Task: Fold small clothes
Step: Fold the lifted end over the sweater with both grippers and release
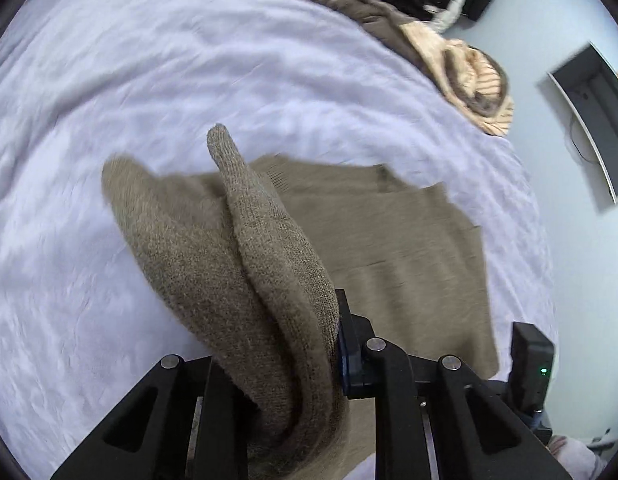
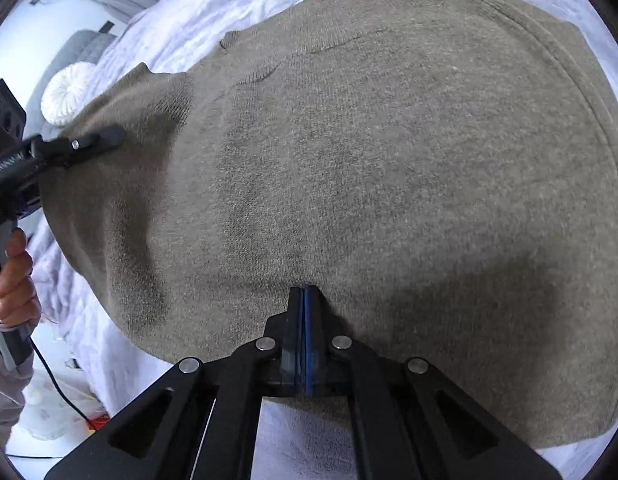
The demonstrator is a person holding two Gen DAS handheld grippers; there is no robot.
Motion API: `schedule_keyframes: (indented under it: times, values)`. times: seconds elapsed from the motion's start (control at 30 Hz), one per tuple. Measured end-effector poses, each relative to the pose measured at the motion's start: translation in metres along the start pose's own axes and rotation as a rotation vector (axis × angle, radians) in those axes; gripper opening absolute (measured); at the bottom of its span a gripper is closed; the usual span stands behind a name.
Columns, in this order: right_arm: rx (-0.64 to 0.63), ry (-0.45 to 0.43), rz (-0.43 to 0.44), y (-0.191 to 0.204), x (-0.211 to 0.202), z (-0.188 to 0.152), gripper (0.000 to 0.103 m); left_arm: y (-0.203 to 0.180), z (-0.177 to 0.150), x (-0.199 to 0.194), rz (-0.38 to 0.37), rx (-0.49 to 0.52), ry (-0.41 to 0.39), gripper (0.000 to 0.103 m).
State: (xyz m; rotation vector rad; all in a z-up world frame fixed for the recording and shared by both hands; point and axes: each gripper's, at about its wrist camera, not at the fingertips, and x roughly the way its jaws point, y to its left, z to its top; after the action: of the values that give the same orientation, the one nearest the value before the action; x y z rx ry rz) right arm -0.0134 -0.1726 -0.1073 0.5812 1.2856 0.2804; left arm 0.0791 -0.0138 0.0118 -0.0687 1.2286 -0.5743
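Taupe knit sweater (image 2: 389,168) lay spread on a pale lilac bedspread (image 1: 149,80), left gripper (image 1: 329,340) clamped on a lifted bunched fold, right gripper (image 2: 304,300) pinched together at its near edge, other clothes (image 1: 429,32) heaped well apart.

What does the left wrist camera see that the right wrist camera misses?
Only the left view shows the pile of other clothes at the bed's far edge. Only the right view shows the person's hand and a white round cushion. Both show the brown sweater on the pale bedcover, pinched by the left tool and right tool.
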Motion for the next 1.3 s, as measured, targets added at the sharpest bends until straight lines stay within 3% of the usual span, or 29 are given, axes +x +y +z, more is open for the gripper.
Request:
schedule_keyframes:
  times: [0.07,0.2,0.3,0.43,0.57,0.7,0.77,0.8,0.83,0.9,0.93,0.97,1.03,1.1,1.3]
  values:
    - [0.044,-0.019,0.039,-0.011,-0.013,-0.003,0.0,-0.036,0.011,-0.004,-0.008,0.065,-0.013,0.022]
    - [0.108,-0.141,0.079,-0.038,-0.056,-0.006,0.002,-0.116,0.03,0.003,-0.036,0.192,-0.023,0.022]
    - [0.211,-0.201,0.146,-0.073,-0.078,-0.002,0.003,-0.181,0.032,0.034,-0.016,0.298,0.003,0.022]
    - [0.346,-0.212,0.216,-0.117,-0.08,0.0,0.004,-0.223,0.019,0.096,0.026,0.352,0.073,0.022]
    - [0.44,-0.216,0.331,-0.142,-0.071,-0.01,0.003,-0.238,0.002,0.132,0.06,0.364,0.131,0.023]
    - [0.44,-0.223,0.356,-0.162,-0.078,-0.024,0.003,-0.244,-0.009,0.118,0.118,0.399,0.074,0.023]
    - [0.465,-0.235,0.385,-0.171,-0.082,-0.027,0.003,-0.242,-0.007,0.098,0.112,0.375,0.025,0.057]
    - [0.493,-0.252,0.404,-0.181,-0.087,-0.033,0.003,-0.237,-0.004,0.086,0.111,0.356,-0.016,0.088]
    - [0.518,-0.264,0.421,-0.198,-0.092,-0.03,0.004,-0.233,-0.002,0.071,0.114,0.339,-0.072,0.099]
    - [0.583,-0.299,0.471,-0.218,-0.103,-0.043,0.008,-0.222,0.001,0.047,0.117,0.32,-0.128,0.099]
    - [0.617,-0.322,0.508,-0.216,-0.094,-0.05,0.022,-0.217,0.004,0.044,0.132,0.309,-0.126,0.099]
    - [0.66,-0.351,0.569,-0.223,-0.095,-0.054,0.044,-0.209,0.006,0.041,0.149,0.297,-0.125,0.099]
    - [0.729,-0.387,0.693,-0.235,-0.095,-0.061,0.059,-0.192,0.007,0.041,0.18,0.276,-0.111,0.099]
    - [0.738,-0.383,0.719,-0.232,-0.092,-0.059,0.061,-0.168,0.007,0.045,0.23,0.228,-0.091,0.099]
    - [0.58,-0.277,0.649,-0.215,-0.105,-0.024,0.061,-0.099,-0.004,0.057,0.308,0.063,-0.06,0.099]
